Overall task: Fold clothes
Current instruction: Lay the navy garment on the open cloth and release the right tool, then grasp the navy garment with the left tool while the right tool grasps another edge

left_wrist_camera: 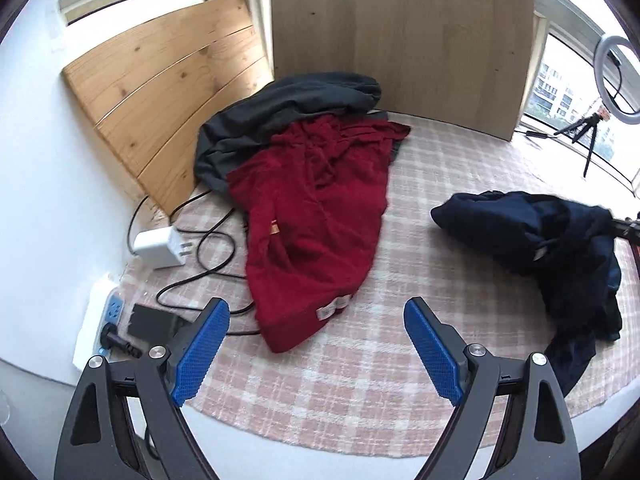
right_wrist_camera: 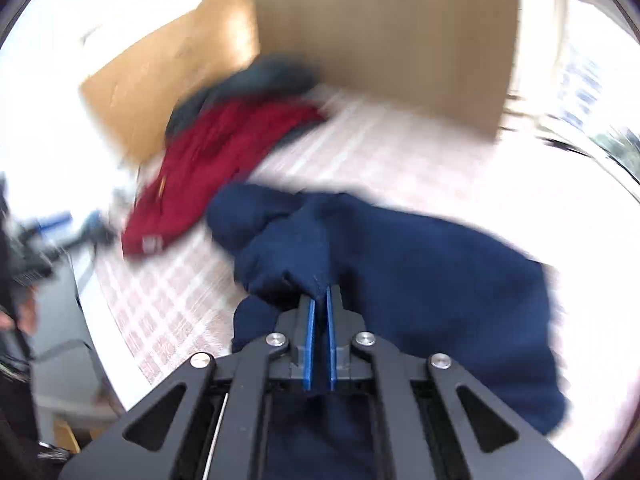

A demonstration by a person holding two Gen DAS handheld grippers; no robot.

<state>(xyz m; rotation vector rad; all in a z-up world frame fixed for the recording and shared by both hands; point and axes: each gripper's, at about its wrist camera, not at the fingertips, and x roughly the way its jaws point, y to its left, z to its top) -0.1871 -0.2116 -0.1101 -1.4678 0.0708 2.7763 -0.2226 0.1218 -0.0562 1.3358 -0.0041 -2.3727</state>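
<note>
Your right gripper [right_wrist_camera: 319, 300] is clamped on a bunched fold of the navy garment [right_wrist_camera: 420, 272], lifted over the blanket [left_wrist_camera: 360, 380]. Left gripper [left_wrist_camera: 316, 312] hangs spread, empty. Risk: the thin pinch slips, dropping the garment crumpled.

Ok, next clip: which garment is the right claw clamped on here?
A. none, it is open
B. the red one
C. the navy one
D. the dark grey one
C: in the right wrist view the right claw is shut on a pinched fold of the navy garment, while the red garment lies apart on the plaid cover.
</note>
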